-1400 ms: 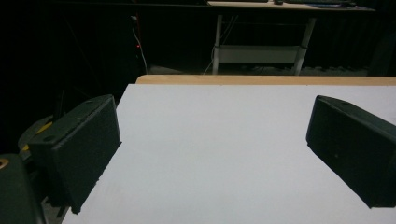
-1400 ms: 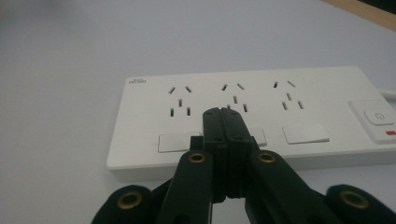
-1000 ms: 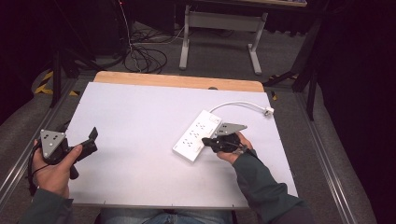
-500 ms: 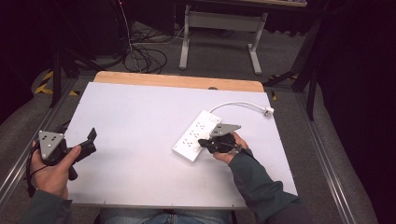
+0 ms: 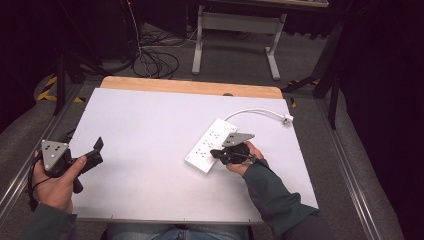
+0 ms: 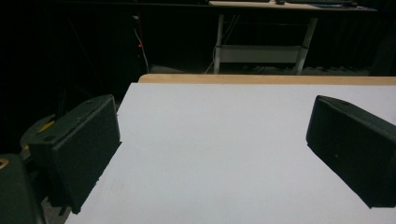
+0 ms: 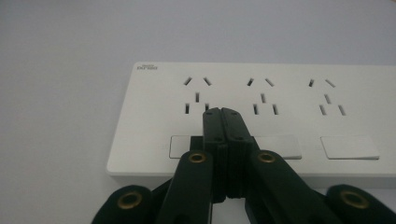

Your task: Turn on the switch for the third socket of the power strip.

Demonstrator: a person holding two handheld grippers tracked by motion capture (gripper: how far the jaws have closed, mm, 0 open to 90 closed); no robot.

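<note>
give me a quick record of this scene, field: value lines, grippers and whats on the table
surface: white table top with a wooden strip along its far edge
object: white power strip, lying flat at the table's right half, sockets up
cord: white cable running from the strip's far end to a plug near the right edge
right gripper: jaws together, tips over the strip's near edge by a rocker switch; contact cannot be told
left gripper: jaws apart, nothing between them, at the table's left edge
</note>
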